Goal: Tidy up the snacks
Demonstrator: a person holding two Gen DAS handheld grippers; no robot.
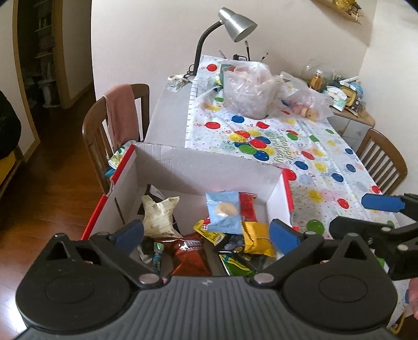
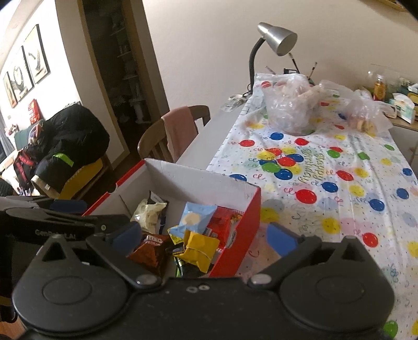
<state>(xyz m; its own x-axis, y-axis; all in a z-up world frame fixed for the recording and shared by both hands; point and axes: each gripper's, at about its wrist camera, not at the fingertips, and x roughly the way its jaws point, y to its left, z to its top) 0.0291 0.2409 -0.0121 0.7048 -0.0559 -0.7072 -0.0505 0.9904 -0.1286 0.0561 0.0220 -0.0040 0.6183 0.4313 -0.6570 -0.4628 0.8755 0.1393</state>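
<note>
- The worktop (image 1: 169, 115) carried a balloon-print cloth (image 1: 321, 162) with curly script that seemed to read "Happy Birthday", seen upside down.
- A white cardboard box (image 1: 203, 167) with red outer sides sat at the near corner of the worktop, open at the top, holding the snacks.
- A silver gooseneck lamp (image 1: 236, 24) stood at the far end, with two clear plastic bags (image 1: 248, 89) of food lying on the cloth in front of it.
- The left tool (image 1: 206, 235) hovered above the box, its blue pads spread wide and holding nothing.
- The right tool (image 2: 206, 239) hung over the box's right wall, fingers likewise spread apart and empty, one pad over the snacks and the other outside the wall.
- A crumpled white wrapper (image 1: 160, 217) lay against the box's left side.
- A dark red packet (image 2: 151, 249) showed the letters "REO", likely Oreo.
- A light blue packet (image 1: 224, 211) picturing a round biscuit lay on top of a red packet (image 1: 248, 206).
- A yellow packet (image 1: 257, 238) lay just beside them, near the right wall.
</note>
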